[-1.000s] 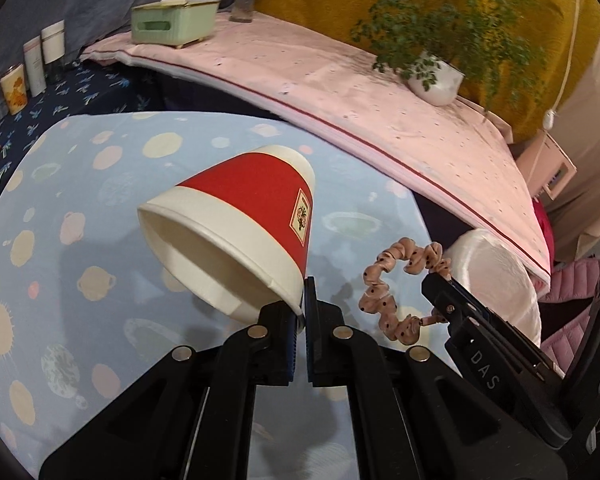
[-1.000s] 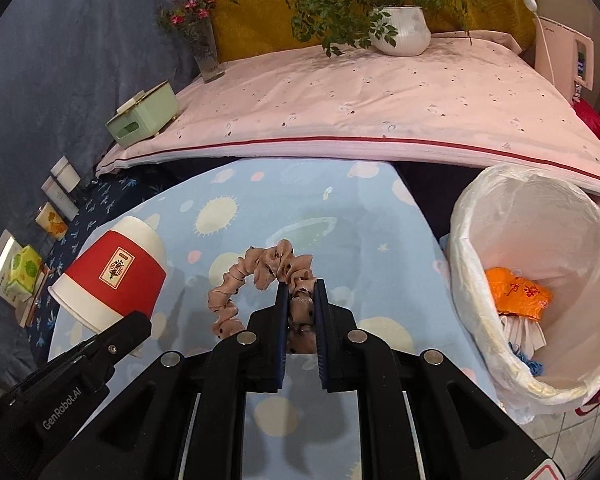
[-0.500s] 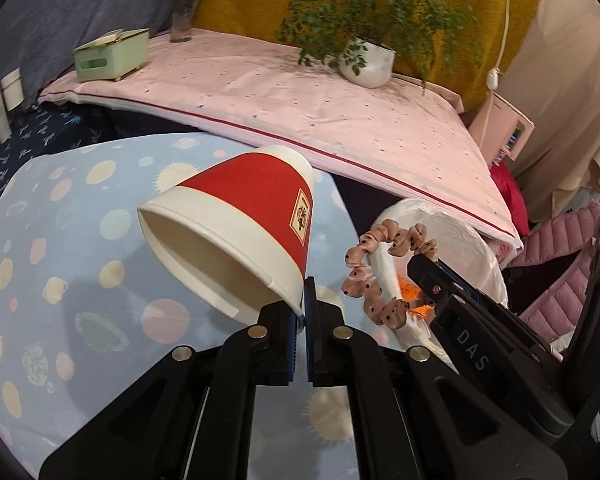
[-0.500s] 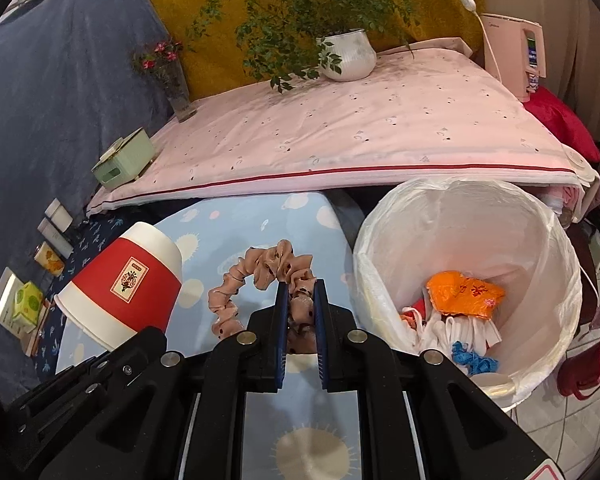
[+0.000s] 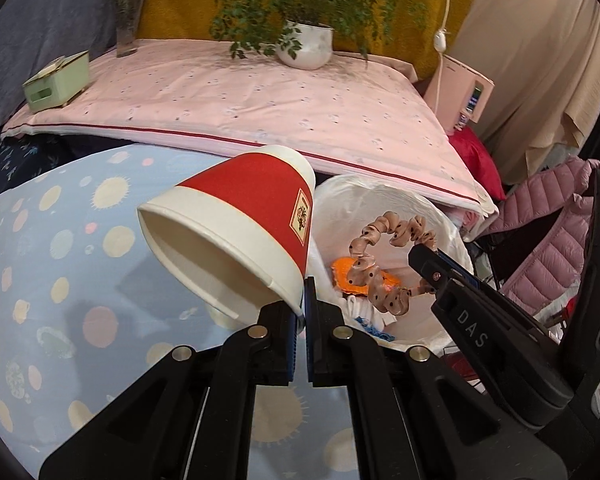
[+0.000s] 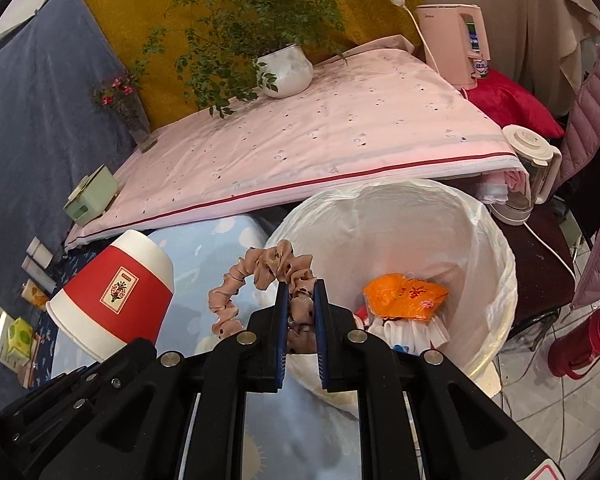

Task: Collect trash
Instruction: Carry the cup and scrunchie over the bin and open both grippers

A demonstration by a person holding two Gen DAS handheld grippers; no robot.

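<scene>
My left gripper point(image 5: 303, 292) is shut on the rim of a red and white paper cup point(image 5: 236, 236), held on its side above the blue spotted table at the bin's left edge. My right gripper point(image 6: 301, 292) is shut on a pink dotted scrunchie point(image 6: 256, 276), which hangs over the near rim of the white-lined trash bin point(image 6: 496, 240). In the left wrist view the scrunchie point(image 5: 380, 256) dangles over the bin point(image 5: 364, 196), pinched by the right gripper point(image 5: 422, 254). The cup point(image 6: 112, 292) shows left of the scrunchie in the right wrist view. Orange and white trash point(image 6: 404, 294) lies inside the bin.
A pink-covered bed point(image 6: 320, 140) with a potted plant point(image 6: 284, 68) and a green box point(image 6: 90, 196) runs behind the bin. A kettle point(image 6: 528, 176) on a dark stand, a red flask point(image 6: 580, 340) on the tiled floor and a pink jacket point(image 5: 548, 232) stand right of the bin.
Both grippers have carried the cup and the scrunchie to the right, from over the blue table to the bin. The scrunchie now hangs over the bin's opening.
</scene>
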